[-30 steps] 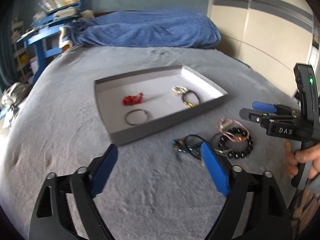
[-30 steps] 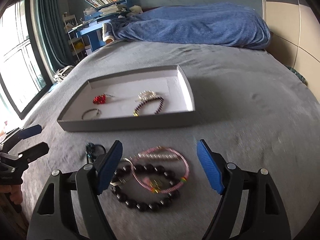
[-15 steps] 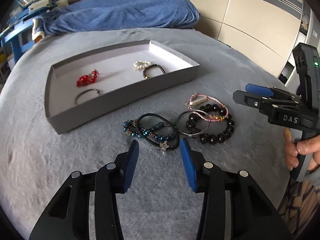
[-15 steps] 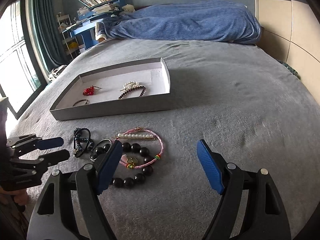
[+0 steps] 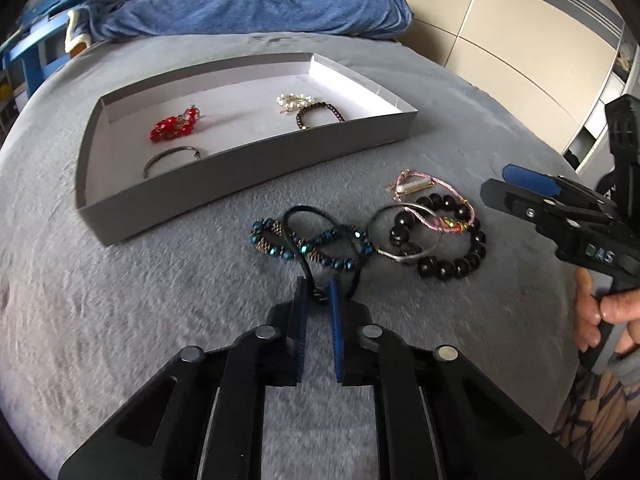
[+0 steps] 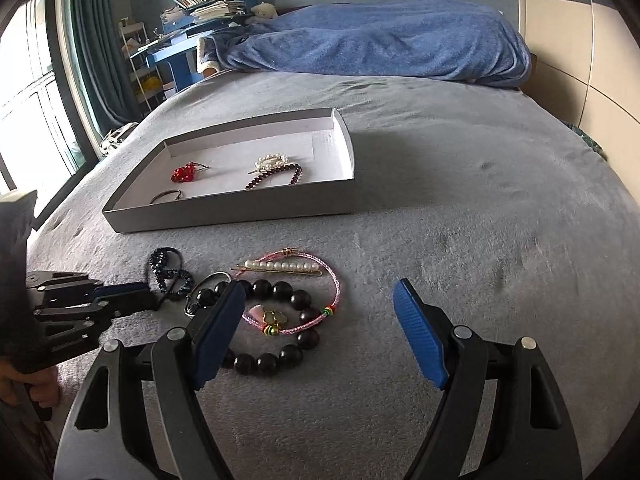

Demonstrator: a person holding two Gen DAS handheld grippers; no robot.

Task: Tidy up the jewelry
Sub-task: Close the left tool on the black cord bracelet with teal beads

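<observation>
A grey tray [image 5: 248, 184] on the grey bed holds a red bead piece [image 5: 175, 124], a thin bangle [image 5: 172, 159], a pearl clip [image 5: 294, 101] and a dark bead bracelet [image 5: 319, 114]. In front of it lie a black cord bracelet [image 5: 308, 224], a blue bead bracelet [image 5: 308, 246], a silver ring bangle [image 5: 404, 236], a black bead bracelet [image 5: 444, 236] and a pink cord bracelet [image 5: 432, 200]. My left gripper [image 5: 318, 292] is shut on the black cord bracelet's near end. My right gripper [image 6: 320, 316] is open above the black bead bracelet [image 6: 276, 320] and pink cord bracelet [image 6: 296, 292], empty.
A blue blanket [image 6: 380, 40] lies at the head of the bed. A blue desk with books [image 6: 192, 28] and a window [image 6: 28, 112] stand to the left. Wardrobe doors [image 5: 520, 40] stand to the right.
My left gripper moved forward and down to the loose pile and closed on the black cord bracelet. My right gripper stayed open and drew back a little from the tray.
</observation>
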